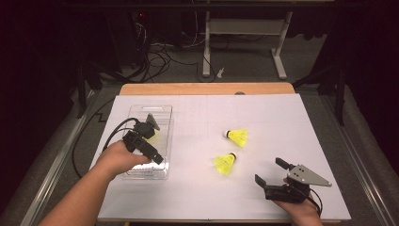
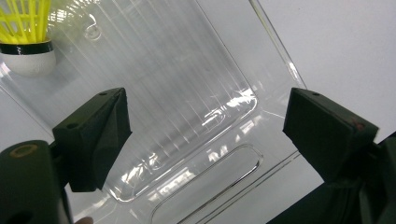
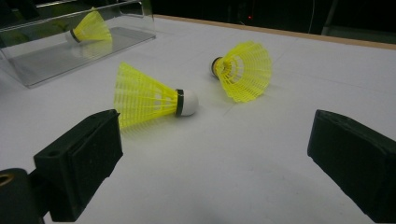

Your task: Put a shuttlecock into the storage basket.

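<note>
Yellow shuttlecocks are going into the clear plastic tray (image 1: 165,123), and by the look of it the job is about a third done. One shuttlecock (image 2: 25,35) already lies inside the tray, ahead and to the upper left of the left tool (image 2: 205,126), which hangs over the tray floor with its jaws spread and nothing between them. Two more wait on the white counter (image 1: 282,141). The nearer shuttlecock (image 3: 149,100) lies on its side just ahead of the right tool (image 3: 215,158), a little toward its left jaw, cork tip pointing right. The farther shuttlecock (image 3: 245,70) sits beyond it, skirt opening toward the tool. The right tool's jaws are also spread wide and empty, low over the counter. Judging from that pose, the nearer one is the likely next pickup, then the farther, each needing a carry across to the tray.
</note>
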{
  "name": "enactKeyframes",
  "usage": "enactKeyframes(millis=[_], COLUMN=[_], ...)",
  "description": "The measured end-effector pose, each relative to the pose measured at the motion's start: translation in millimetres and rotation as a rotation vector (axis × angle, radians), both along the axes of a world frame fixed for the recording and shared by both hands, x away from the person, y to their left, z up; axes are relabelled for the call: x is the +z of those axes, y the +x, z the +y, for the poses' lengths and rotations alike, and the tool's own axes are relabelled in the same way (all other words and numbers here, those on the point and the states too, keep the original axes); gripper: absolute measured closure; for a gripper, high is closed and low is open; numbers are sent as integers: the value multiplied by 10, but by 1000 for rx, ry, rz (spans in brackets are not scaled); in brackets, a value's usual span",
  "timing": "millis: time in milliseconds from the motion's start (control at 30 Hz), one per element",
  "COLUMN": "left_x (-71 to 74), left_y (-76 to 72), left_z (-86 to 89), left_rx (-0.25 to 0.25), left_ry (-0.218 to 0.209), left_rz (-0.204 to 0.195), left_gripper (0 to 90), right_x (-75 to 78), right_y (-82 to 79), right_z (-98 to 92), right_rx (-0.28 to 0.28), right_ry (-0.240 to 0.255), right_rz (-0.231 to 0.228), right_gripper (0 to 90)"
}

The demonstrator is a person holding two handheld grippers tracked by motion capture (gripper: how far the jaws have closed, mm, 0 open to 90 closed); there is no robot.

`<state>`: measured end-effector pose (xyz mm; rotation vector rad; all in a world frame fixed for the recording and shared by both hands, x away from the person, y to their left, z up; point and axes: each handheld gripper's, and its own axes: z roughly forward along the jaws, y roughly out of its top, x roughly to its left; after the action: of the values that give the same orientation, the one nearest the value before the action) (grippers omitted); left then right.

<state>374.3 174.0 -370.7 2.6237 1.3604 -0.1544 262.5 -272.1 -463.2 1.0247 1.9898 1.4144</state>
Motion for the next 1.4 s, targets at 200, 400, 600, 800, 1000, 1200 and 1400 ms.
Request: enactKeyframes(millis=[200,400,600,800,1000,1200,1400], left_x=[43,87,115,156,199,201,154], left_y=[-13,-25,-37,-66,-78,-101,-136], left_z=[-21,-34,-69,-175,-324,-490,-665], left_rx=[11,14,6,-17,-49,-89,-130], left_ry=[-14,-35,-38,-20,-14,-14,-8], left_rz=[-11,-28,-24,-36,-36,-34,-30], left_gripper=[7,3,7,7,7,7,7], right_x=[0,4,6,0,17,7,11], right_y=[3,-3,14,16,-2,13,1], right_z=[4,-1,-11,-11,-29,-17,-21], right_rx=[0,1,-5,-4,-14,-11,-9], right_ry=[-2,-5,7,0,6,-2,0], right_rz=[-2,-5,-3,-3,-15,-11,-11], right_gripper=[37,36,36,36,36,36,36])
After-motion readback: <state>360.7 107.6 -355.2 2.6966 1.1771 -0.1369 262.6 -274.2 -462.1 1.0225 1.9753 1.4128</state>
